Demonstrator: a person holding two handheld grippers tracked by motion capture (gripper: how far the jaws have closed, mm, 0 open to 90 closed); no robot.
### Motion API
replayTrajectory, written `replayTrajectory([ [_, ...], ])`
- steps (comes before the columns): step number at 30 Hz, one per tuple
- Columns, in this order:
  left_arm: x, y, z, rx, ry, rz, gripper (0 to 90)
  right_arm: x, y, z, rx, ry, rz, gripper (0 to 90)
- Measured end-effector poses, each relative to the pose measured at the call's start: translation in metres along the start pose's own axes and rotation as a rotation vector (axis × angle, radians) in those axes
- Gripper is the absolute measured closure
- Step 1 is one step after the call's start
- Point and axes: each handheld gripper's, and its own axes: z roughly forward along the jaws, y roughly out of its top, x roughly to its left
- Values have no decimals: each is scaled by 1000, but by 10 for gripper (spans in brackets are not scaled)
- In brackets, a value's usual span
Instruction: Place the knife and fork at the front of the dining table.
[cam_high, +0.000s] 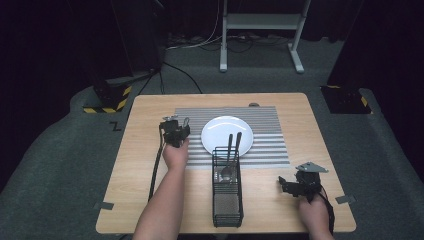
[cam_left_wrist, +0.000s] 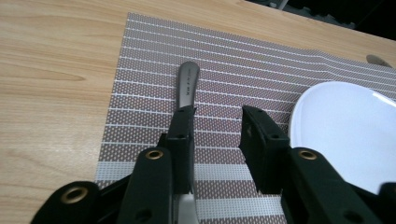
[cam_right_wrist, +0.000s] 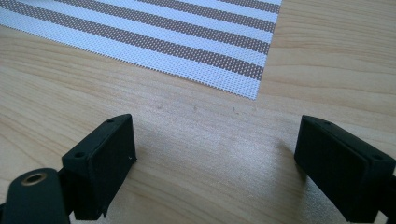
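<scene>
My left gripper (cam_high: 177, 132) sits over the left part of the striped placemat (cam_high: 270, 125), just left of the white plate (cam_high: 226, 132). In the left gripper view its jaws (cam_left_wrist: 217, 121) stand apart over the placemat (cam_left_wrist: 224, 56). A metal utensil handle (cam_left_wrist: 187, 81) lies flat on the mat along the inner side of the left jaw; the other jaw is clear of it. The plate (cam_left_wrist: 345, 126) lies to the right. My right gripper (cam_high: 287, 184) rests low near the table's front right, open (cam_right_wrist: 215, 140) over bare wood, with nothing between its jaws.
A black wire basket (cam_high: 227, 205) stands in front of the plate near the front edge, with two utensils (cam_high: 232, 150) leaning out toward the plate. The placemat's corner (cam_right_wrist: 187, 32) lies beyond my right gripper. Bare wooden table (cam_high: 135, 165) surrounds the mat.
</scene>
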Motion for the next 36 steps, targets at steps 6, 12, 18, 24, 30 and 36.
replayTrajectory([
  [6, 5, -8, -11, 12, 55, 91, 717, 0, 0, 0, 0, 0, -1, 121],
  [12, 14, -26, -26, 21, 59, 129, 720, 0, 0, 0, 1, 0, -1, 121],
  [18, 15, -47, -43, 21, 55, 186, 674, 0, 0, 0, 0, 1, 0, 121],
  [24, 17, -61, -65, 11, 58, 252, 655, 0, 0, 0, -1, 0, -1, 121],
  [30, 25, -80, -86, 20, 44, 296, 597, 0, 0, 0, -1, 0, -1, 121],
  [36, 35, -99, -107, 37, 35, 318, 508, 0, 0, 0, -1, 0, -1, 122],
])
